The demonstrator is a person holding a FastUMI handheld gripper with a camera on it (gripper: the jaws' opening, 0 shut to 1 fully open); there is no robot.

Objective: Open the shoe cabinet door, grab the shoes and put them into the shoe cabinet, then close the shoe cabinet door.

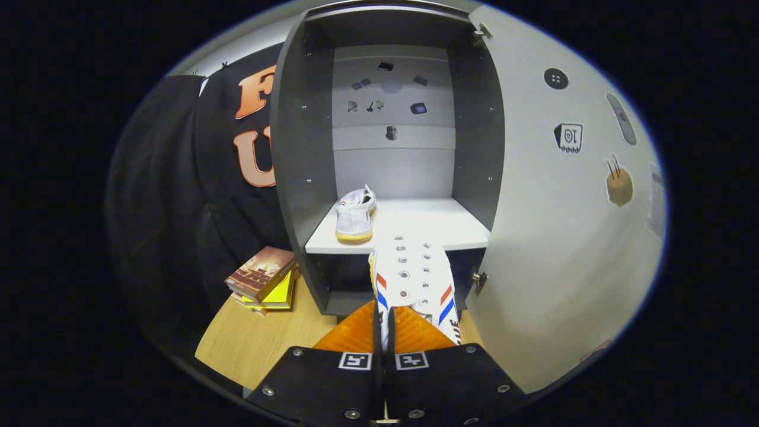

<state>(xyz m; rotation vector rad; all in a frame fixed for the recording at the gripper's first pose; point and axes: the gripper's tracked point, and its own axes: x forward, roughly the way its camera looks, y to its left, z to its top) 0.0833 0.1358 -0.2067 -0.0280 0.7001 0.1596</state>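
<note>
White shoe (pixel 415 279), red-blue stripes

A white shoe (pixel 415 279) is being clamped between the fingers of the gripper (pixel 385 323), just before the open cabinet (pixel 296 148). Another shoe (pixel 354 213) is being borne by the shelf (pixel 439 228), with the door (pixel 563 237) swung wide.

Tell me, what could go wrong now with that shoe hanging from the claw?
The claw pinches the shoe by a thin edge, so it might slip out before reaching the shelf. The toe sits level with the shelf's front lip and could catch there. The other shoe lies on the left side, so a sloppy placement might knock it.
</note>
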